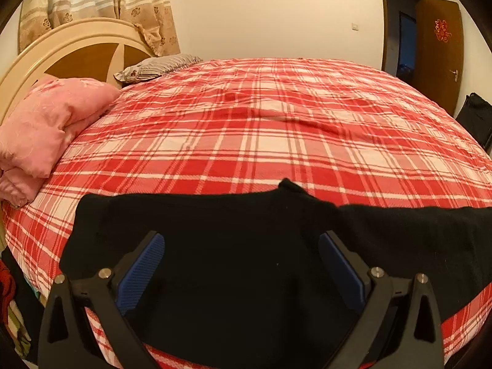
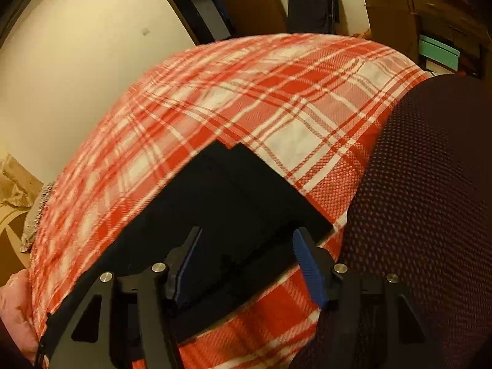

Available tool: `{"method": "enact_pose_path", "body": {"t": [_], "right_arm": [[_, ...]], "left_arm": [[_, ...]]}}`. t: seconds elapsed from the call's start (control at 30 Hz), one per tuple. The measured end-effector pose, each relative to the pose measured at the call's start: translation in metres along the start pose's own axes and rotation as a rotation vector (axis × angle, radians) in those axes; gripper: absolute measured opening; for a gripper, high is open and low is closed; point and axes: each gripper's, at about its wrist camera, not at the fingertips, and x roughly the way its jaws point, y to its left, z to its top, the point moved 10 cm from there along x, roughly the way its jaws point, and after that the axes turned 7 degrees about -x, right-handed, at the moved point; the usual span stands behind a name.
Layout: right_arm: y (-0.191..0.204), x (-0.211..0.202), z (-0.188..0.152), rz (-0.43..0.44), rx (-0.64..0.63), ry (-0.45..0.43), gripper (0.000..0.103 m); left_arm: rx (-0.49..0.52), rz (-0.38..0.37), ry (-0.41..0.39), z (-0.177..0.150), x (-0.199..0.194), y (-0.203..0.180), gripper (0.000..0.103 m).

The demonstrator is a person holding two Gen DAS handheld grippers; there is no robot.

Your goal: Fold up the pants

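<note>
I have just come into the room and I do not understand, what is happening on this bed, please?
A person is folding black pants on a bed with a red plaid cover, holding a two-finger gripper in each hand. The pants lie spread along the near edge of the bed. The left gripper is open above the wide part of the pants. The right gripper is also open, over the other end. Neither holds the cloth now.
</note>
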Motion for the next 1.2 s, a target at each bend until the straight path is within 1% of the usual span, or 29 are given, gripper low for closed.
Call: {"method": "enact_pose_path", "body": {"t": [0.03,0.1,0.13,0.17,0.27,0.33,0.4,0.57,0.63,0.7,0.8,0.93,1.03,1.13,1.2], "right_arm": [[-0.002,0.004,0.002,-0.025,-0.015,0.001,0.06],[0.003,0.007,0.008,-0.021,-0.039,-0.013,0.058],[0.006,0.01,0.009,-0.006,-0.043,-0.015,0.043],[0.008,0.014,0.011,-0.004,-0.054,-0.009,0.025],[0.002,0.02,0.012,-0.003,-0.037,0.001,0.012],[-0.003,0.019,0.012,0.02,-0.021,0.006,0.008],[-0.006,0.014,0.012,0.025,-0.02,0.0,0.006],[-0.009,-0.003,0.016,0.015,-0.051,-0.043,0.006],[-0.009,-0.004,0.013,0.039,-0.04,-0.029,0.006],[-0.01,-0.007,0.011,0.056,-0.03,-0.035,0.006],[-0.012,-0.013,0.012,0.013,-0.07,-0.059,0.006],[-0.016,-0.011,0.015,-0.014,-0.079,-0.048,0.006],[-0.019,-0.006,0.016,-0.09,-0.126,-0.017,0.006],[-0.031,-0.005,0.016,-0.155,-0.137,0.011,0.006],[-0.033,-0.004,0.014,-0.154,-0.145,0.017,0.006]], "left_arm": [[-0.006,0.001,0.009,-0.001,0.0,0.001,0.103],[-0.016,0.007,0.018,-0.003,0.0,0.002,0.103],[-0.02,0.007,0.024,-0.004,0.001,0.002,0.103],[-0.021,0.006,0.028,-0.006,0.001,0.001,0.103],[-0.008,0.0,0.029,-0.007,-0.002,-0.006,0.103],[0.015,0.002,0.02,-0.008,-0.005,-0.011,0.103],[0.028,0.005,0.02,-0.007,-0.005,-0.014,0.103],[0.052,-0.017,0.014,-0.007,-0.01,-0.026,0.103],[0.066,-0.016,0.009,-0.006,-0.011,-0.03,0.103],[0.072,-0.018,0.007,-0.005,-0.012,-0.031,0.103],[0.074,-0.019,0.007,-0.005,-0.013,-0.033,0.103],[0.081,-0.024,0.004,-0.005,-0.014,-0.036,0.103],[0.089,-0.026,0.001,-0.005,-0.015,-0.038,0.103],[0.094,-0.033,-0.006,-0.003,-0.018,-0.039,0.103],[0.099,-0.052,-0.006,-0.003,-0.019,-0.043,0.103]]}}
